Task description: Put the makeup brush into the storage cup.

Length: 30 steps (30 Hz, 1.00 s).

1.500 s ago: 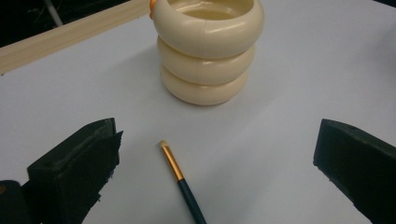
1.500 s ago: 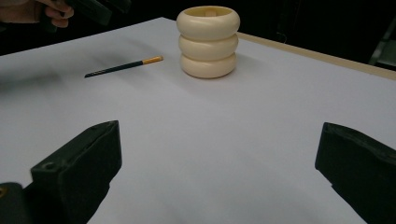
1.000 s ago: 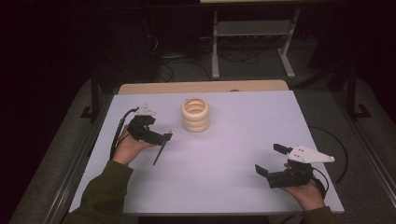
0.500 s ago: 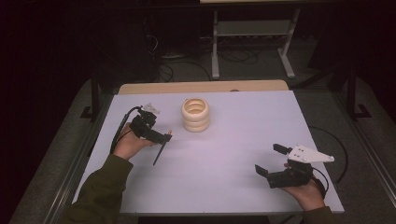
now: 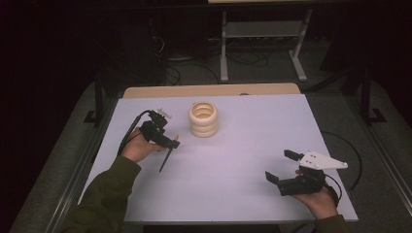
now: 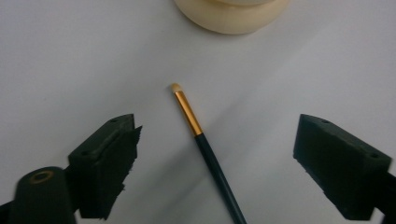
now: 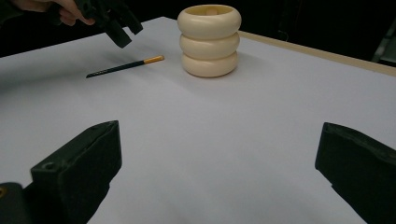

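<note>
From the high view, we see the left gripper (image 5: 167,141) left of centre in the frame, hanging over the brush (image 5: 166,158), which lies flat on the white table (image 5: 243,145). The brush runs from its gold band near the gripper down toward the lower left, just beside the cream ringed holder (image 5: 203,119), which stands upright above centre. The right gripper (image 5: 283,167) sits in the lower right of the frame, well apart from both, its jaws spread and empty.

In the left gripper view, the brush (image 6: 201,140) lies in the middle of the frame between the two black jaws, which stand wide apart and touch nothing. Its pale tip points to the upper middle, toward the base of the holder (image 6: 231,16) at the top edge.

In the right gripper view, the holder (image 7: 209,39) stands at upper centre and the brush (image 7: 126,66) lies to its left, under the left gripper (image 7: 114,21) in the upper left corner.

We judge the step in hand to be the pickup of the brush. Next we need to lower the left gripper until its jaws straddle the handle, then close on it squarely, so it does not roll away on the smooth table.
</note>
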Available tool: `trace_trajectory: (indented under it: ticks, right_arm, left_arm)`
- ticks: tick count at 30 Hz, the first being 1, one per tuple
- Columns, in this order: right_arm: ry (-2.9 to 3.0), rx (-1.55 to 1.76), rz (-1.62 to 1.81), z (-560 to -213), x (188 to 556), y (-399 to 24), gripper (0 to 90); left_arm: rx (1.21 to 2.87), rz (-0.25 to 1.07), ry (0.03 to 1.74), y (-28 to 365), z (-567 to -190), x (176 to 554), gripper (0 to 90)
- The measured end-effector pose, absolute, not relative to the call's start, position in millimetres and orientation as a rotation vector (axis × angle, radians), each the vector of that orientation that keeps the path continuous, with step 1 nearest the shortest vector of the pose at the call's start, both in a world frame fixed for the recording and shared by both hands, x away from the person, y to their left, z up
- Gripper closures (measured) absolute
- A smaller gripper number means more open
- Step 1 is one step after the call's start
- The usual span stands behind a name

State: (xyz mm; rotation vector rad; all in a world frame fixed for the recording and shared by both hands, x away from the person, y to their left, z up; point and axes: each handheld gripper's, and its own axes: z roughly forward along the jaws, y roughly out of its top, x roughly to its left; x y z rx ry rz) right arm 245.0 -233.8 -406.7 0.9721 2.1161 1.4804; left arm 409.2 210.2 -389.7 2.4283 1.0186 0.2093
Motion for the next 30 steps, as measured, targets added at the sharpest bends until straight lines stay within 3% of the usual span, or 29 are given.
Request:
trace_trajectory:
  ticks: [23,30]
  right_arm:
    - [2.119,0.975,1.472,-408,245,-234,0.0]
    - [2.123,0.98,1.47,-408,245,-233,0.0]
  left_arm:
    - [2.467,0.099,1.151,205,-402,422,36.5]
    - [2.492,0.067,1.178,203,-406,423,47.6]
